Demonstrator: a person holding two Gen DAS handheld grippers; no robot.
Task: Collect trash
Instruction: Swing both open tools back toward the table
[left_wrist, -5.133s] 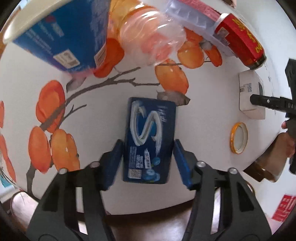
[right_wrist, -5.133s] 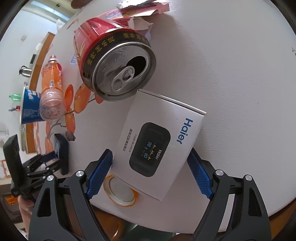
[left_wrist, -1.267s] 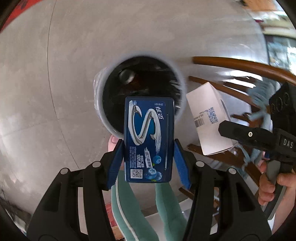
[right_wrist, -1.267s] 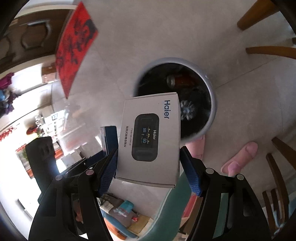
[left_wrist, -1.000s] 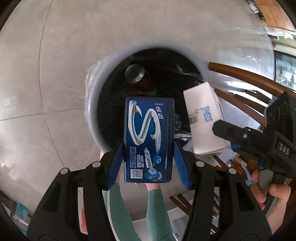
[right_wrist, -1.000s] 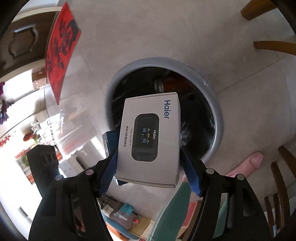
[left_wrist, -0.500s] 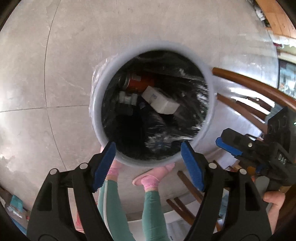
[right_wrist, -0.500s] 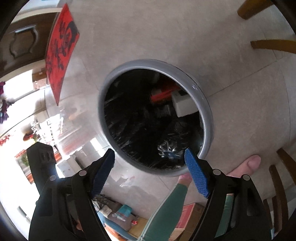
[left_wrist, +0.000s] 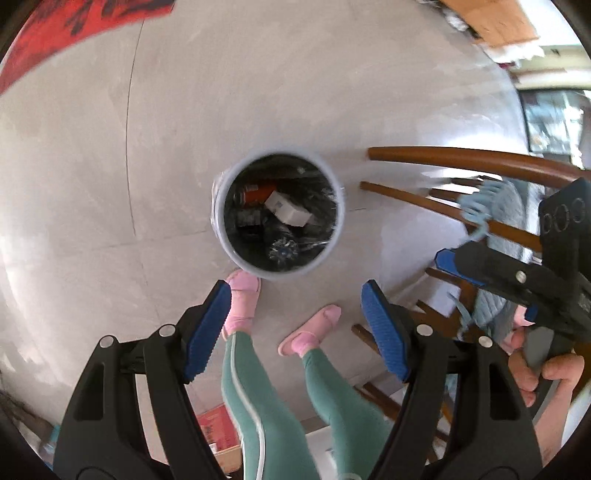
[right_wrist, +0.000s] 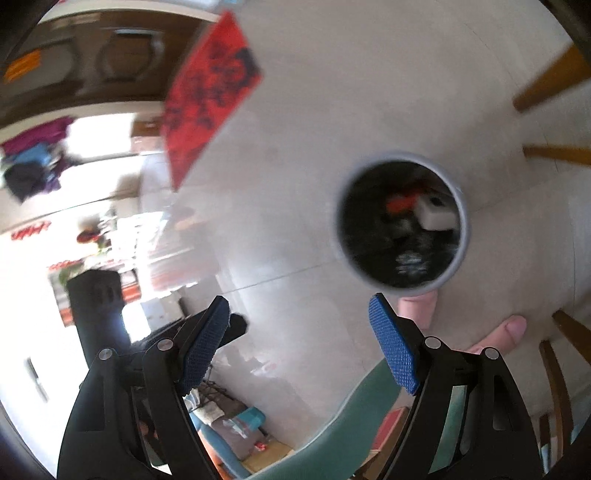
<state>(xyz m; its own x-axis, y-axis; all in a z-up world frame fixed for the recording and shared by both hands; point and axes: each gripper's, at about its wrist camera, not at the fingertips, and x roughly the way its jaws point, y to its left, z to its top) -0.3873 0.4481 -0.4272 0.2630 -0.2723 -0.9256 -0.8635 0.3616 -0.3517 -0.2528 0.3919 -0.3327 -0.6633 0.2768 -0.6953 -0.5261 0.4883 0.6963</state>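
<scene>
A round grey trash bin (left_wrist: 221, 236) with a black liner stands on the tiled floor far below. Inside lie a white box (left_wrist: 287, 210) and a red can (left_wrist: 256, 192); the blue gum pack is not discernible. My left gripper (left_wrist: 295, 315) hangs open and empty high above the bin. The right gripper (right_wrist: 297, 336) is open and empty too, with the bin (right_wrist: 463, 236) up and right of its fingers; the white box (right_wrist: 436, 216) shows blurred inside. The right gripper also shows at the right of the left wrist view (left_wrist: 448, 258), held by a hand (left_wrist: 546, 373).
The person's legs in green trousers (left_wrist: 258, 391) and pink slippers (left_wrist: 242, 302) stand beside the bin. Wooden chair parts (left_wrist: 461, 158) with a blue cloth (left_wrist: 491, 199) are at the right. A red paper sheet (right_wrist: 210, 88) lies on the floor.
Both grippers let go of their items, the blue gum pack and the white box, over the bin. Since then both have risen, so the bin looks much smaller.
</scene>
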